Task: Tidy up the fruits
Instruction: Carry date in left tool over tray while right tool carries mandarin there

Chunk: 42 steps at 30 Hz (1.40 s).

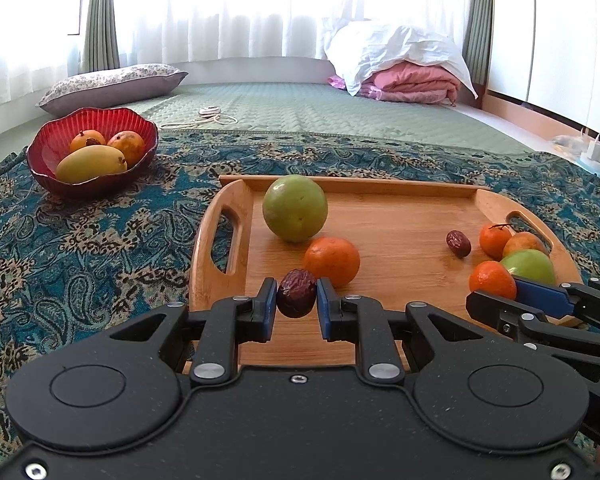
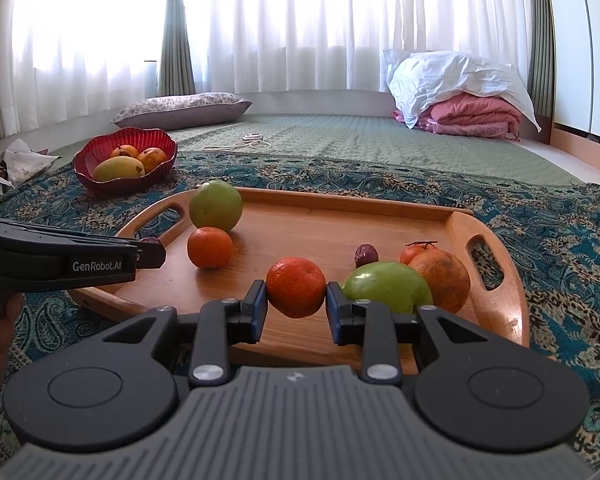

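A wooden tray point(image 1: 400, 216) point(image 2: 340, 220) lies on a patterned cloth. My left gripper point(image 1: 297, 294) is shut on a dark red date point(image 1: 296, 291) above the tray's near left part. My right gripper point(image 2: 296, 290) is shut on a tangerine point(image 2: 295, 286) point(image 1: 492, 280) at the tray's near right. On the tray lie a large green fruit point(image 1: 295, 207) point(image 2: 216, 205), another tangerine point(image 1: 332, 261) point(image 2: 209, 247), a second date point(image 1: 458, 243) point(image 2: 366, 255), a green mango point(image 2: 386, 285), an orange-brown fruit point(image 2: 442, 274) and a small tangerine point(image 1: 494, 239).
A red bowl point(image 1: 48, 152) point(image 2: 88, 160) with a yellow mango point(image 1: 92, 164) and two orange fruits stands at the far left. Beyond lie a pillow point(image 1: 112, 84), a coiled white cable point(image 1: 212, 116) and folded pink bedding point(image 1: 412, 82).
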{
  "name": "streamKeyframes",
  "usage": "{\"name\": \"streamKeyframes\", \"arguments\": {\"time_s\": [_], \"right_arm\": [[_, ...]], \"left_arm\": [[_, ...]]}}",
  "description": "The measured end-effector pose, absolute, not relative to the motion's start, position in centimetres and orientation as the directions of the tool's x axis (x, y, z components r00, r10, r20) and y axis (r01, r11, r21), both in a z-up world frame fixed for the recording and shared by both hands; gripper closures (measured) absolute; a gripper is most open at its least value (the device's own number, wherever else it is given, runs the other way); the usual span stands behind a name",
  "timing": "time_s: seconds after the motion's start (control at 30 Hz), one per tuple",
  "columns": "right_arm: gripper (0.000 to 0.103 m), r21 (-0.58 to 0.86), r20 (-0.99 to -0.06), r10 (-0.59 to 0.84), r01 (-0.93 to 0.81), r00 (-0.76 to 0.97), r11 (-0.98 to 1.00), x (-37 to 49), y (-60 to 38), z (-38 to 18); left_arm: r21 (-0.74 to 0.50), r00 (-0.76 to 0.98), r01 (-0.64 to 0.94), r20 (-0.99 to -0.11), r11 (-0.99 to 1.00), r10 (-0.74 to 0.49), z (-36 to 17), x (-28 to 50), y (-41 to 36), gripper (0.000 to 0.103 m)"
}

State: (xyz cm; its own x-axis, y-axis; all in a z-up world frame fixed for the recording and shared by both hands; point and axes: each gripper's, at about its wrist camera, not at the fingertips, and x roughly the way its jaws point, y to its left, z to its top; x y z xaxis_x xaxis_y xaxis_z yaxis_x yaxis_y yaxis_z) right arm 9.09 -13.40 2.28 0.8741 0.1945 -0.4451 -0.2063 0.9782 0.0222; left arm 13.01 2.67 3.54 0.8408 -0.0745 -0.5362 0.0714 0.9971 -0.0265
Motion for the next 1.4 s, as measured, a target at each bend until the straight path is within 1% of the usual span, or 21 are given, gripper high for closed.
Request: {"name": "streamKeyframes", "arguments": {"time_s": [1.0,1.4], "right_arm": [[0.067,0.003,-0.507,0.18,-0.207,0.843,0.978,10.6,-12.4,0.8],[0.066,0.024,-0.518,0.178,-0.194,0.836,0.981,11.0,-12.5,0.8]], "left_arm": [[-0.018,0.812,0.073,-0.58,0.997,-0.07,1.9,14.7,2.3,0.083],[-0.018,0.805,0.074,-0.59,0.997,-0.07,1.5,14.9,2.4,0.082]]}}
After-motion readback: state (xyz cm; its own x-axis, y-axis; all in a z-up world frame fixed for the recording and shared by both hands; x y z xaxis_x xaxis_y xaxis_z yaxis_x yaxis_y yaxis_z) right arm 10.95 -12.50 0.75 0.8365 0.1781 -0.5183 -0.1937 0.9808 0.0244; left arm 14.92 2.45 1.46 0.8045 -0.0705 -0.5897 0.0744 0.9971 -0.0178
